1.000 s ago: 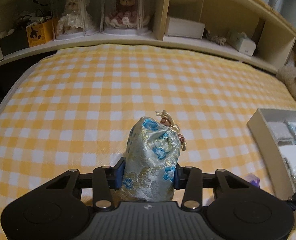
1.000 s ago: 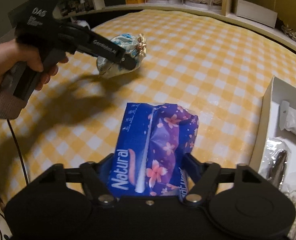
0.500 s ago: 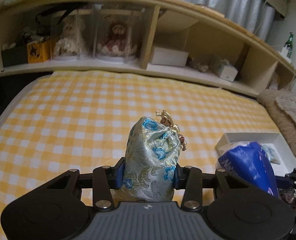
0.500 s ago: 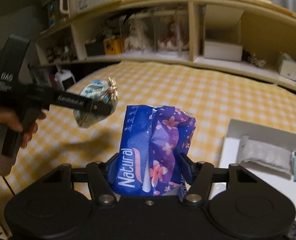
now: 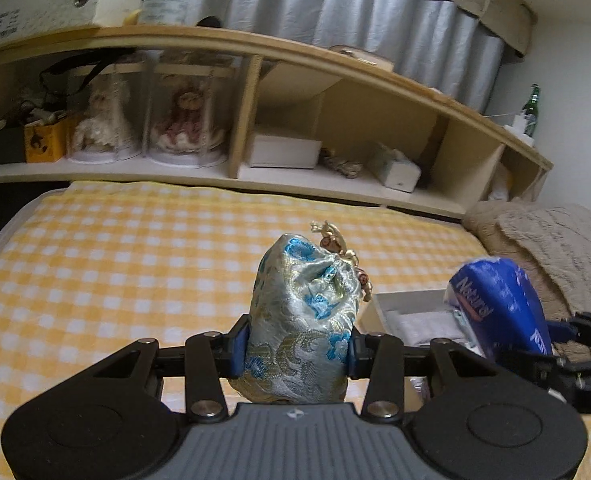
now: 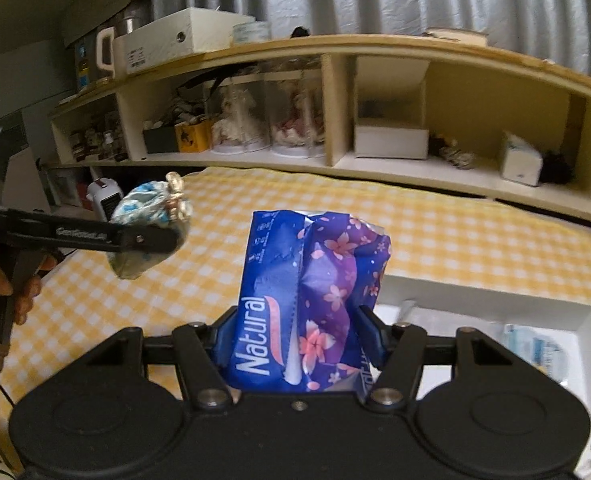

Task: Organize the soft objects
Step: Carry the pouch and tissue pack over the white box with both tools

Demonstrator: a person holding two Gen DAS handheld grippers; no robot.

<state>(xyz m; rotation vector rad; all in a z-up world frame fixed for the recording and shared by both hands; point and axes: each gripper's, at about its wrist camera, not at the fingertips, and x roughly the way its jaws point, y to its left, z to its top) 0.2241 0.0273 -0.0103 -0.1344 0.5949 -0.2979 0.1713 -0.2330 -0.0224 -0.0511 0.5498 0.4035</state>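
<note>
My left gripper (image 5: 295,350) is shut on a silver-blue brocade drawstring pouch (image 5: 303,320) with gold beads, held in the air above the yellow checked bed (image 5: 115,272). It also shows in the right wrist view (image 6: 147,236) at the left. My right gripper (image 6: 299,340) is shut on a blue and purple flowered "Natural" tissue pack (image 6: 307,300), held above the near edge of a white box (image 6: 495,300). The pack also shows in the left wrist view (image 5: 495,304), over the white box (image 5: 407,304).
The white box holds a grey packet (image 5: 423,326) and a pale blue packet (image 6: 535,350). A wooden shelf (image 5: 335,176) with dolls in clear cases and boxes runs behind the bed. A beige blanket (image 5: 555,248) lies at the right.
Both grippers have risen and tilted up with their loads. The right gripper with the tissue pack has moved over the white box; the pouch has come closer to it.
</note>
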